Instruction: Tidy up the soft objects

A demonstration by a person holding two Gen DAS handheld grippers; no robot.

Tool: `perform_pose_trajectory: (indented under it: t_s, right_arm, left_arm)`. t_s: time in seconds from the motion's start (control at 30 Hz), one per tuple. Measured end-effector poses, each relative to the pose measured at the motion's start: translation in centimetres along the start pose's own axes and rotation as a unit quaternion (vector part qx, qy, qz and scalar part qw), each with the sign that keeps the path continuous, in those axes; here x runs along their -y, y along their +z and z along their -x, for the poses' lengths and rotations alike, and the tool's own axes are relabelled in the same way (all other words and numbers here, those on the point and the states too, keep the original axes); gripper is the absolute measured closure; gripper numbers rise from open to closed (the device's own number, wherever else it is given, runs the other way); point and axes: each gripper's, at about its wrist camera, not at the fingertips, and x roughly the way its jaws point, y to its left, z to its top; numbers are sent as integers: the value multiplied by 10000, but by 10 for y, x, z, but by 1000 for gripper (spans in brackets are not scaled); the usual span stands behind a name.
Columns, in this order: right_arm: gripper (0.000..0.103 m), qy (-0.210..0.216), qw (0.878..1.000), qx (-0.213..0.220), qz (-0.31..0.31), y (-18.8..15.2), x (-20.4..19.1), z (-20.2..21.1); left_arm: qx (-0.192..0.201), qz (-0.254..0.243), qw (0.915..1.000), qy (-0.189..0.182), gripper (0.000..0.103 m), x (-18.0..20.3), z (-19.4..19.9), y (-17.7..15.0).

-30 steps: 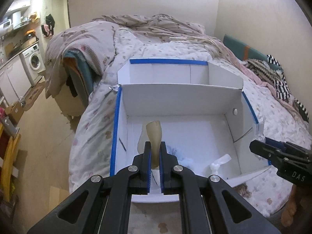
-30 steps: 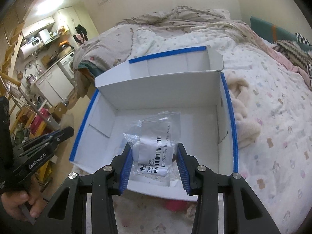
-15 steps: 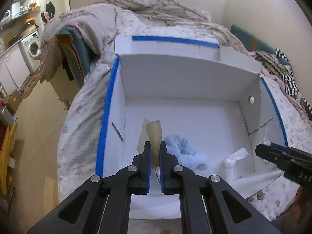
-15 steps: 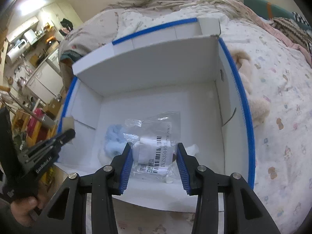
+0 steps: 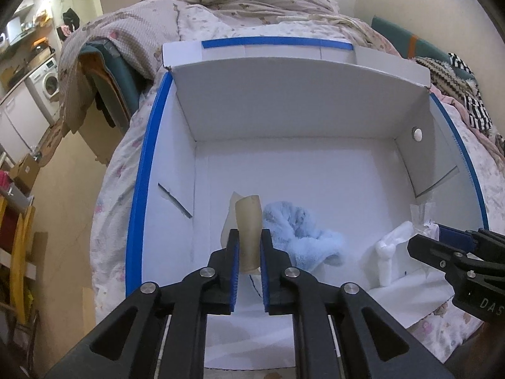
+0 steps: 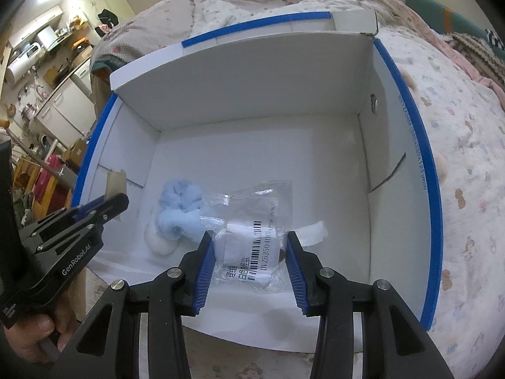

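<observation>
Left gripper (image 5: 249, 246): clamped narrow on a beige soft piece (image 5: 249, 221), low inside the white box (image 5: 315, 94)
Right gripper (image 6: 249, 254): pinching a bagged white item (image 6: 249, 249) over the box floor
Done: blue fluffy cloth (image 5: 296, 237) already in
Left: release both

I see the box (image 5: 293, 120) as smooth matt white card, its rims edged with glossy blue tape. The bedspread (image 6: 467, 164) under it looks like soft printed cotton. On my left gripper (image 5: 249, 246) the arms are matt black plastic with bright metal rivets and ribbed blue pads; between them is a beige piece (image 5: 249, 221), thin and dull, rubbery or fabric, I cannot tell. The blue cloth (image 5: 300, 237) is fluffy fleece. My right gripper (image 6: 249, 252) holds a shiny, crinkled clear plastic bag (image 6: 252, 237) with a paper label.
</observation>
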Motion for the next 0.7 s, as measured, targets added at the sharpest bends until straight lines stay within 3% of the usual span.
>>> perform_pose_trajectory:
  t_s: [0.2,0.27,0.33,0.6,0.7]
  right_arm:
    - [57,-27,10000,-26,-81,1,2,-1]
    - [57,-35,9999,-25,-93,1,2,-1]
    - [57,-44,9999,-31,-105,1,3,-1]
    - [56,-30,9999,-1,-161,2,4,-1]
    - [50,4,9999,34,-145,2,3,0]
  left_arm:
    - [-16,4,10000,-60,73,2,0,3]
    - [30,12,10000,-60,53,3,3,2]
    - [96,27,9999,19,42,3,5,2]
    - [261,92,9995,134,39,2,14,3]
    - [270,121,9995,146,39,1,15,4]
